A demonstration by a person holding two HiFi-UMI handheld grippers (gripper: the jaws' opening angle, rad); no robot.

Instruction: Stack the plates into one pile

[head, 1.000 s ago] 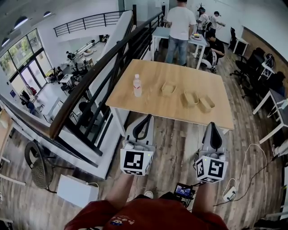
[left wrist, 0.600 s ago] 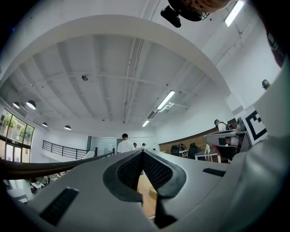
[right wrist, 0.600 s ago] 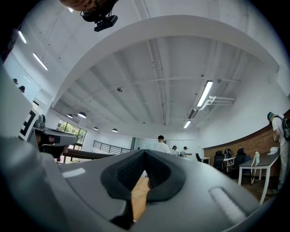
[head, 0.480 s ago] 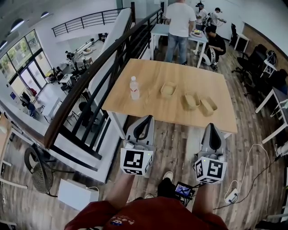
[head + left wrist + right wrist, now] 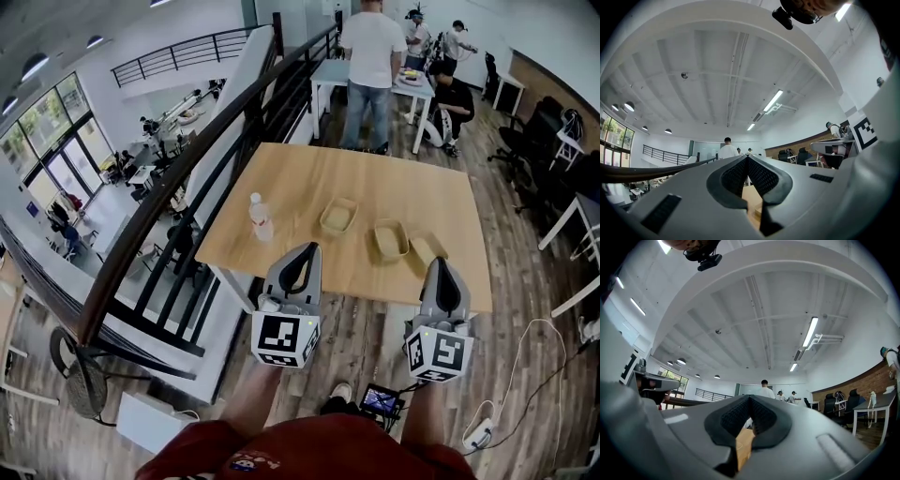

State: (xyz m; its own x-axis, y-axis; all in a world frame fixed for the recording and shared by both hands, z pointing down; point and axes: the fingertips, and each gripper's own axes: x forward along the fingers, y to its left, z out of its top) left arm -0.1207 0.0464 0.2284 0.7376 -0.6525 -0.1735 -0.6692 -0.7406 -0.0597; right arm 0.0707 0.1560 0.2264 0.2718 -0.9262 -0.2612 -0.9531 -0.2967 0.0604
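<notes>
Both jaws shut and empty: left gripper and right gripper hover at the near edge of the table. On it, left plate, middle plate and right plate lie apart. Best open up before reaching in. Only the head view shows the plates; both gripper views catch mostly ceiling.

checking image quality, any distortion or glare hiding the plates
Head view: strong fisheye bending, even light, no glare on the plates. Both gripper views: dark corners, bright ceiling strip lights, the shut jaws hide most of the table.
</notes>
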